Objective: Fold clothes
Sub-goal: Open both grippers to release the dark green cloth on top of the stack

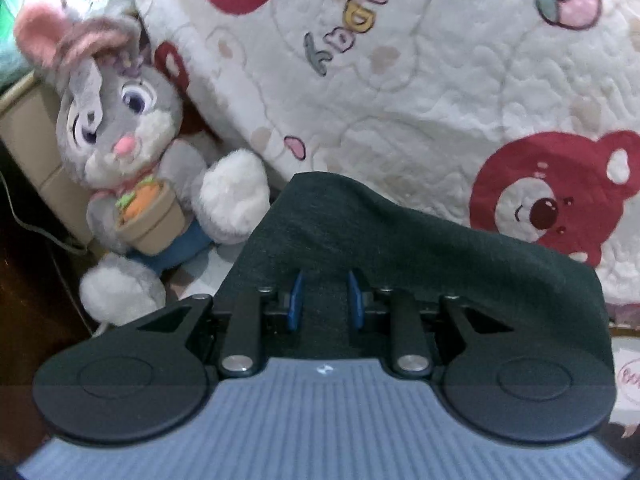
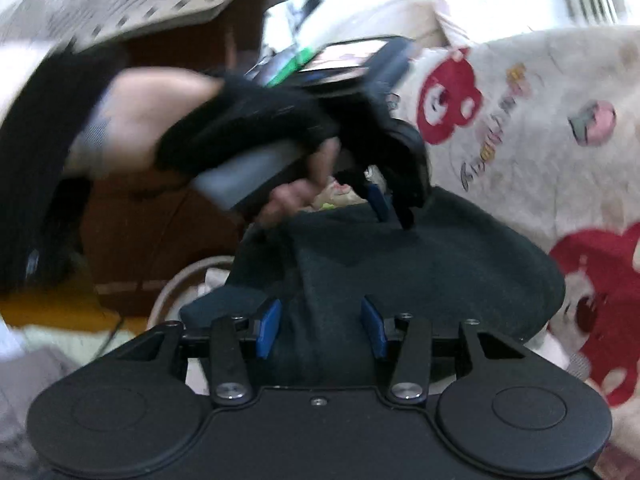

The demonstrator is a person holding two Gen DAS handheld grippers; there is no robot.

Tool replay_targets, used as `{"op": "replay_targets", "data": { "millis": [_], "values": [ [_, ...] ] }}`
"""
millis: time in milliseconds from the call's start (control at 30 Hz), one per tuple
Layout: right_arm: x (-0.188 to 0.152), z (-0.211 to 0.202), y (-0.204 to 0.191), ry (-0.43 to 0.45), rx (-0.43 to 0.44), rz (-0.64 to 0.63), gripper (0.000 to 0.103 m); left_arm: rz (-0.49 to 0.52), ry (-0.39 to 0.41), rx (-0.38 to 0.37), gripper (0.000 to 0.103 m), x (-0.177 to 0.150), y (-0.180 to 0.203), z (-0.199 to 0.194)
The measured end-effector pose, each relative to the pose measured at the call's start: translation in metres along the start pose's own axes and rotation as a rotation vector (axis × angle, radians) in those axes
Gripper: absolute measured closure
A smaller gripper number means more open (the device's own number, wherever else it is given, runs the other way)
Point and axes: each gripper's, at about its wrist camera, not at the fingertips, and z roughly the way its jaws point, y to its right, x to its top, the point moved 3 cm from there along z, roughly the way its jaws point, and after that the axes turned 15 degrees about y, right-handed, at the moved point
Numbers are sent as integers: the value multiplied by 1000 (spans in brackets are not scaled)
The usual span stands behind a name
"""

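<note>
A dark grey-green garment (image 1: 400, 232) hangs over the fingers of my left gripper (image 1: 326, 300). Its blue pads are close together with a fold of the cloth pinched between them. In the right wrist view, a hand in a black fingerless glove (image 2: 240, 132) holds that left gripper (image 2: 390, 204), which clamps the garment's (image 2: 440, 264) top edge from above. My right gripper (image 2: 320, 328) sits lower on the same cloth. Its blue pads stand well apart, and the fabric lies loosely between them. The right wrist view is blurred by motion.
A white quilt (image 1: 440, 80) printed with red bears and strawberries fills the background and shows again as a quilt (image 2: 540, 120) at the right. A grey plush rabbit (image 1: 120, 132) holding a pot sits at the left. Brown wooden furniture (image 2: 160, 240) stands at the left.
</note>
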Motion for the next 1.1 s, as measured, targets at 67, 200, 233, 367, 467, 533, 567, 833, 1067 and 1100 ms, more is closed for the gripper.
{"op": "replay_targets", "data": {
  "millis": [67,200,233,367,467,533,567,833,1067,1100],
  "values": [
    [-2,-4,-10,-3,1,-55,52,-12,-3,-4,80,-1,-3,0],
    [1,-17,-11,-8,127,3,51,5,11,-6,80,-3,-5,-8],
    [3,-23,-2,-5,198,100,53,28,28,-19,80,-4,-5,-16],
    [-5,-60,30,21,220,357,56,67,70,-41,30,-21,-12,-55],
    [-28,-91,34,-8,145,344,56,32,50,8,27,-49,-23,-83],
    [-40,-104,32,-45,109,327,56,-6,68,26,23,-70,-30,-107],
    [-45,-108,30,-61,96,315,55,-24,80,41,19,-81,-33,-119],
    [-37,-140,19,-35,148,277,39,-22,55,-69,21,-148,-7,-189],
    [-28,-182,30,44,38,220,37,34,102,-80,17,-169,47,-246],
    [-27,-189,34,58,24,234,37,25,99,-103,15,-174,58,-254]
  ]
}}
